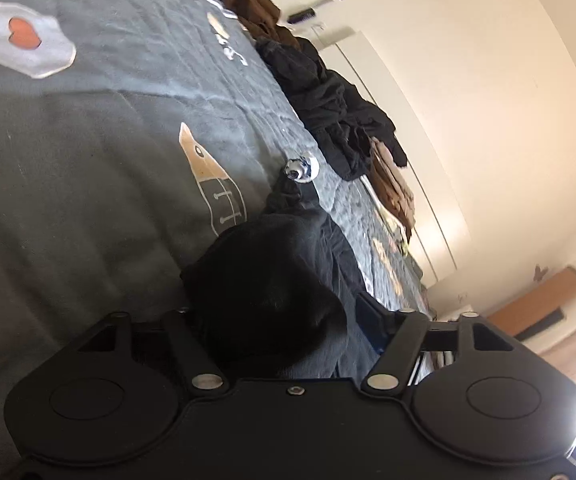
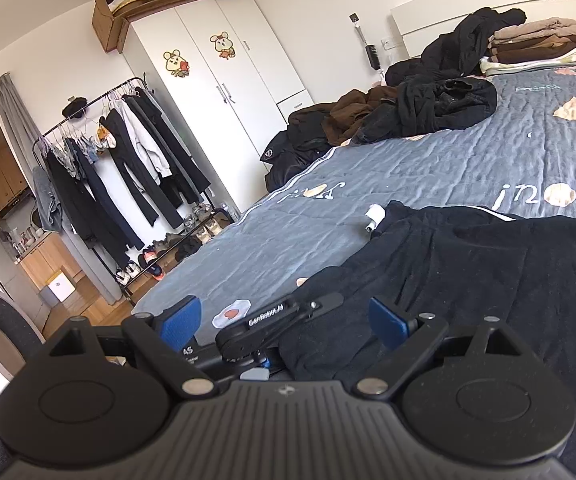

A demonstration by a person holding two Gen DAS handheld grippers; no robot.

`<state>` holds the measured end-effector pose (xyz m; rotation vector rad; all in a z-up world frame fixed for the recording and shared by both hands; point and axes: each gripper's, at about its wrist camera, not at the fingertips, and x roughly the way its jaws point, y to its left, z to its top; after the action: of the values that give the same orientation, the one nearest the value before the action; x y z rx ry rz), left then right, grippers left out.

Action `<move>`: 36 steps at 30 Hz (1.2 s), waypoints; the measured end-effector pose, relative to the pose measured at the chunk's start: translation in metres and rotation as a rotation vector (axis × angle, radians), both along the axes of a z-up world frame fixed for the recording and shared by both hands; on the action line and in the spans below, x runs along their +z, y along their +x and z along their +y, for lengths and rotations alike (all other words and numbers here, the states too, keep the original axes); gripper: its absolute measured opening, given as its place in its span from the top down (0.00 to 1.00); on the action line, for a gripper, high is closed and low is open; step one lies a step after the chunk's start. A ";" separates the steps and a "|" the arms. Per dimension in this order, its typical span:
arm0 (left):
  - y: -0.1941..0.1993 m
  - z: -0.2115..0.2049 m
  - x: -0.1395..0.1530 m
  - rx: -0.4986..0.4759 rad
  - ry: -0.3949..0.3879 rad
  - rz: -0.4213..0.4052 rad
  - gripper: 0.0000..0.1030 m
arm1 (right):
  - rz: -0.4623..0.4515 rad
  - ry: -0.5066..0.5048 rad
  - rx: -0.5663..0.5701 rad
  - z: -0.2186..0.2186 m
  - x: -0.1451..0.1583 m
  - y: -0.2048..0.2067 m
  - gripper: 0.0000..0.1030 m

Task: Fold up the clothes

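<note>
A black garment (image 1: 272,280) (image 2: 468,280) lies spread on the grey printed bed cover (image 1: 88,140) (image 2: 408,168). A small white piece (image 1: 302,168) (image 2: 374,216) sticks out at its far corner. My left gripper (image 1: 284,312) (image 2: 272,324) sits at the garment's edge with a bunched fold filling its jaws. One blue pad (image 1: 372,312) shows against the cloth; the other is buried in fabric. My right gripper (image 2: 284,322) stands open just behind it, low over the bed. Its right pad (image 2: 388,322) hangs over the garment and its left pad (image 2: 180,320) over the bed's edge.
Loose dark and brown clothes (image 2: 428,108) (image 1: 328,100) are heaped along the bed's far side, with a folded stack (image 2: 540,40) by the headboard. Beyond the bed stand a white wardrobe (image 2: 224,80) and a clothes rack (image 2: 120,152) with shoes under it.
</note>
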<state>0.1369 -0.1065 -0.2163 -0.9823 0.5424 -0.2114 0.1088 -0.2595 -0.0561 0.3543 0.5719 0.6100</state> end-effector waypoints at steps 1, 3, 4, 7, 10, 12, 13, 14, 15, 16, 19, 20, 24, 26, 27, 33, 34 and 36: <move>0.001 0.001 -0.001 0.004 -0.005 0.006 0.68 | -0.001 0.001 -0.001 -0.001 0.000 0.000 0.12; 0.001 0.001 -0.001 -0.002 -0.002 0.008 0.71 | -0.003 0.004 -0.004 -0.002 0.001 0.000 0.12; 0.000 0.001 0.001 -0.011 0.005 0.002 0.73 | -0.005 0.007 -0.007 -0.004 0.002 -0.001 0.12; 0.000 -0.003 0.008 -0.045 0.039 -0.023 0.75 | -0.013 0.011 -0.017 -0.009 0.005 -0.002 0.12; 0.003 -0.016 0.027 -0.103 0.131 -0.071 0.76 | -0.023 0.014 -0.035 -0.020 0.009 -0.005 0.12; 0.006 -0.030 0.042 -0.149 0.200 -0.108 0.77 | -0.031 0.017 -0.050 -0.028 0.012 -0.008 0.12; 0.007 -0.038 0.049 -0.171 0.231 -0.124 0.77 | -0.036 0.018 -0.062 -0.033 0.014 -0.009 0.12; 0.007 -0.048 0.055 -0.194 0.263 -0.141 0.78 | -0.039 0.020 -0.077 -0.039 0.015 -0.011 0.12; 0.008 -0.058 0.061 -0.219 0.296 -0.157 0.78 | -0.043 0.021 -0.092 -0.045 0.017 -0.013 0.12; 0.009 -0.068 0.067 -0.243 0.329 -0.174 0.78 | -0.045 0.024 -0.109 -0.052 0.019 -0.014 0.11; 0.007 -0.100 0.081 -0.318 0.407 -0.220 0.78 | -0.048 0.040 -0.174 -0.078 0.023 -0.020 0.11; 0.006 -0.110 0.085 -0.345 0.422 -0.234 0.78 | -0.050 0.046 -0.197 -0.088 0.024 -0.023 0.11; 0.002 -0.155 0.094 -0.454 0.447 -0.284 0.78 | -0.065 0.074 -0.296 -0.129 0.028 -0.035 0.10; 0.000 -0.178 0.097 -0.508 0.443 -0.304 0.78 | -0.073 0.087 -0.354 -0.150 0.030 -0.043 0.10; 0.000 -0.190 0.098 -0.534 0.429 -0.311 0.78 | -0.077 0.094 -0.384 -0.161 0.031 -0.048 0.10; -0.014 -0.263 0.103 -0.701 0.358 -0.349 0.78 | -0.086 0.138 -0.549 -0.222 0.030 -0.077 0.08; -0.019 -0.275 0.102 -0.734 0.352 -0.353 0.79 | -0.089 0.142 -0.570 -0.230 0.029 -0.081 0.08; -0.031 -0.299 0.095 -0.799 0.379 -0.346 0.79 | -0.092 0.143 -0.606 -0.243 0.027 -0.089 0.08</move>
<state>0.1057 -0.4053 -0.1217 -0.3064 0.6036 -0.9381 0.0196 -0.5027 -0.0290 0.6015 0.3062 0.0805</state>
